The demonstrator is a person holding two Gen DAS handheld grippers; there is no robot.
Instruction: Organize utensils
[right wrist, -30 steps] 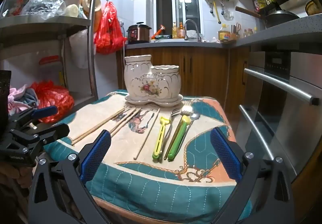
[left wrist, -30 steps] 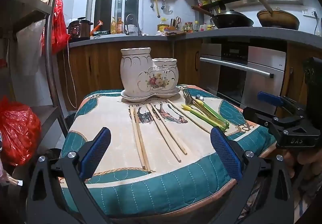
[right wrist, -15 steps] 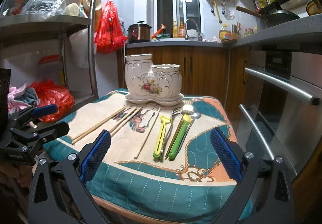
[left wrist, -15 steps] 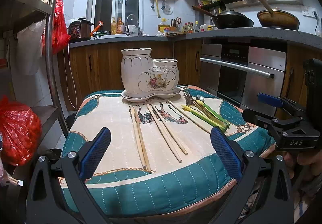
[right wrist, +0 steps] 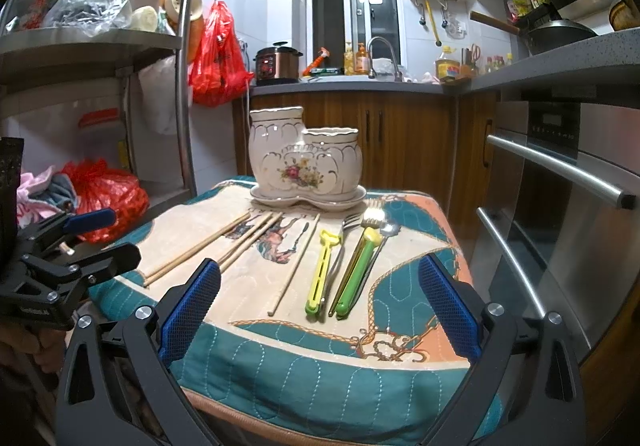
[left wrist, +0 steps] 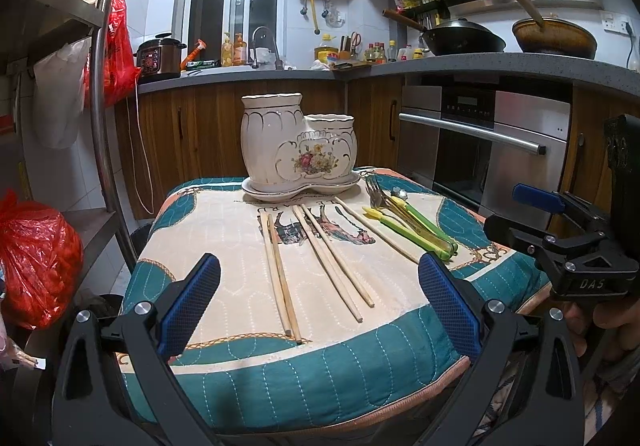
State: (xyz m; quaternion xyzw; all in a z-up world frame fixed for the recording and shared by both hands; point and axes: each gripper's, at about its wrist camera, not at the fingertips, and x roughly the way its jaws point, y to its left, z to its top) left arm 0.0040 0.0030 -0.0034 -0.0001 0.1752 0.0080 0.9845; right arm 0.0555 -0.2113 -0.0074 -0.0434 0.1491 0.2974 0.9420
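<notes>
A white ceramic two-cup utensil holder (left wrist: 298, 149) (right wrist: 304, 161) with a flower print stands on its saucer at the back of the cloth-covered table (left wrist: 280, 374). Several wooden chopsticks (left wrist: 280, 266) (right wrist: 200, 246) lie loose in front of it. Forks and a spoon with yellow and green handles (left wrist: 408, 226) (right wrist: 358, 270) lie to their right. My left gripper (left wrist: 320, 302) hovers open at the table's near edge, holding nothing. My right gripper (right wrist: 320, 306) is open and empty too, near the front right corner. Each one shows in the other's view: right gripper (left wrist: 516, 211), left gripper (right wrist: 110, 238).
A steel oven (left wrist: 480, 149) with a bar handle stands close to the table's right side. A metal shelf rack (left wrist: 108, 125) and a red plastic bag (left wrist: 36, 258) are on the left. Wooden cabinets under a grey counter (left wrist: 240, 75) run behind.
</notes>
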